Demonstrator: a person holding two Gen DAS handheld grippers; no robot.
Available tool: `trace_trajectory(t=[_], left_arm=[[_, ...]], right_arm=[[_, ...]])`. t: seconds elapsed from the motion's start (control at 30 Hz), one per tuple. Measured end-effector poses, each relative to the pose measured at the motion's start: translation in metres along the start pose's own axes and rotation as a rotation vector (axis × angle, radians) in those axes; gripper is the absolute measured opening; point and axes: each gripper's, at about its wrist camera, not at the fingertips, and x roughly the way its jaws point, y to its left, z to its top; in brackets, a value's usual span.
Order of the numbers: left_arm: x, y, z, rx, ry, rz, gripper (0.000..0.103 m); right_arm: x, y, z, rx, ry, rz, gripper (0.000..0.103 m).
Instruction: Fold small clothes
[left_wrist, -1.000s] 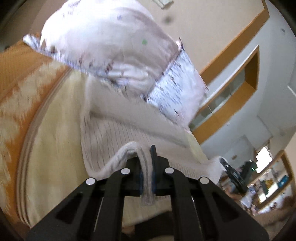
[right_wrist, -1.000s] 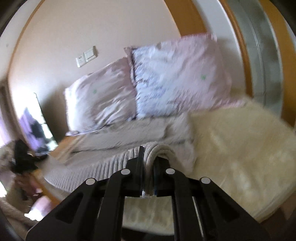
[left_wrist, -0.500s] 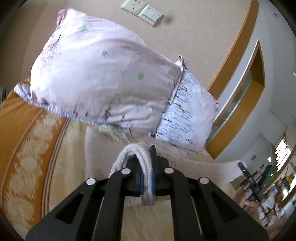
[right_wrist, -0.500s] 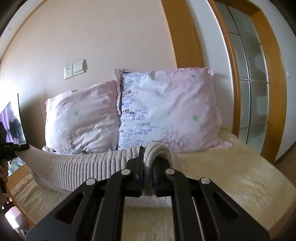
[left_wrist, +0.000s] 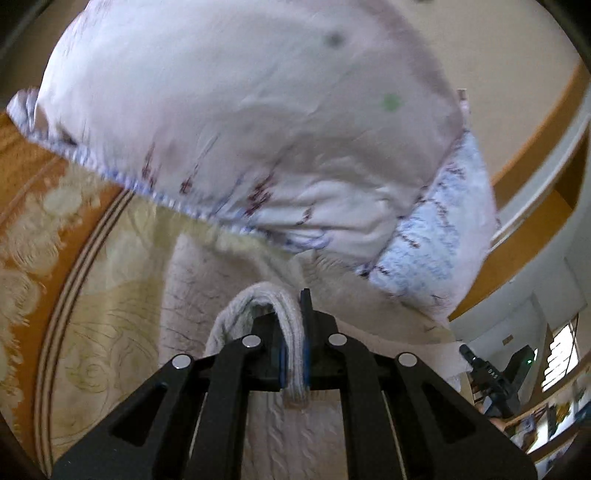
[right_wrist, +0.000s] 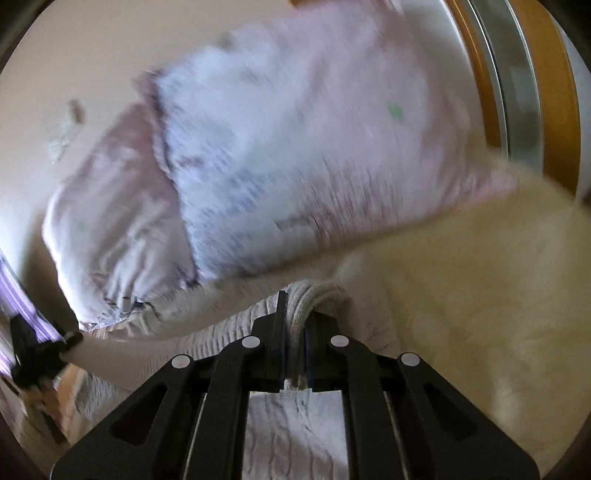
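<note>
A cream ribbed knit garment (left_wrist: 192, 295) lies on the sofa, stretched between both grippers. My left gripper (left_wrist: 293, 354) is shut on a thick rolled edge of the knit garment, low over the sofa near the pillows. My right gripper (right_wrist: 293, 350) is shut on another edge of the knit garment (right_wrist: 229, 332), which runs off to the left. The other gripper (right_wrist: 33, 354) shows at the far left of the right wrist view, holding the far end. The right wrist view is blurred.
Two pale pink printed pillows (left_wrist: 258, 129) (right_wrist: 295, 147) lean against the wall right behind the garment. The sofa has a cream fluffy cover (right_wrist: 480, 277) and an orange patterned border (left_wrist: 29, 206). A wooden door frame (right_wrist: 561, 92) stands at right.
Both grippers have dipped down and forward toward the pillows since half a second ago, lowering the held knit garment from a raised, stretched position onto the sofa. Both grips stay shut.
</note>
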Motion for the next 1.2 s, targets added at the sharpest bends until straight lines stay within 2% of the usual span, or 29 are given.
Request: trace_trajectory(t=[0.13,0.2,0.27,0.33,0.4,0.43,0.47,0.53,0.67,0.73,0.83,0.93,1.17,1.2], left_arm=[[0.02,0.011,0.007,-0.065,0.027,-0.008,0.006],[0.031,0.014,0.012,-0.1,0.038,0.001,0.007],[0.042,0.018,0.016,-0.147,0.045,0.007,0.007],[0.046,0.02,0.019,-0.194,0.041,-0.012,0.012],[0.041,0.023,0.023,-0.239,0.015,-0.024,0.033],[0.033,0.024,0.026,-0.258,-0.026,-0.027,0.039],[0.027,0.024,0.028,-0.257,-0.054,-0.022,0.046],[0.009,0.022,0.032,-0.217,-0.09,-0.014,0.047],[-0.014,0.016,0.024,-0.119,-0.066,0.021,0.047],[-0.023,0.013,0.015,-0.056,-0.035,0.051,0.047],[-0.031,0.011,-0.001,0.013,0.014,0.087,0.047],[-0.034,0.011,-0.017,0.051,0.041,0.113,0.047],[-0.029,0.013,-0.038,0.075,0.094,0.14,0.041],[-0.027,0.014,-0.04,0.076,0.102,0.145,0.04]], right_arm=[[0.021,-0.004,0.008,0.06,0.034,0.004,0.008],[0.036,-0.007,0.017,0.136,0.067,0.029,0.01],[0.046,-0.01,0.026,0.185,0.086,0.039,0.018],[0.05,-0.008,0.031,0.219,0.073,0.076,0.047],[0.039,-0.002,0.034,0.196,0.008,0.071,0.058],[0.032,0.0,0.035,0.178,-0.015,0.075,0.06],[0.028,0.001,0.037,0.17,-0.025,0.079,0.06],[0.012,-0.001,0.035,0.16,-0.053,0.087,0.06],[-0.023,-0.009,0.022,0.084,-0.082,0.039,0.057],[-0.031,-0.014,0.015,0.038,-0.064,0.005,0.049],[-0.036,-0.024,0.002,0.004,-0.014,0.0,0.042],[-0.036,-0.032,-0.013,-0.022,0.034,-0.006,0.039],[-0.024,-0.03,-0.034,-0.083,0.11,-0.035,0.039],[-0.02,-0.03,-0.037,-0.09,0.126,-0.039,0.033]])
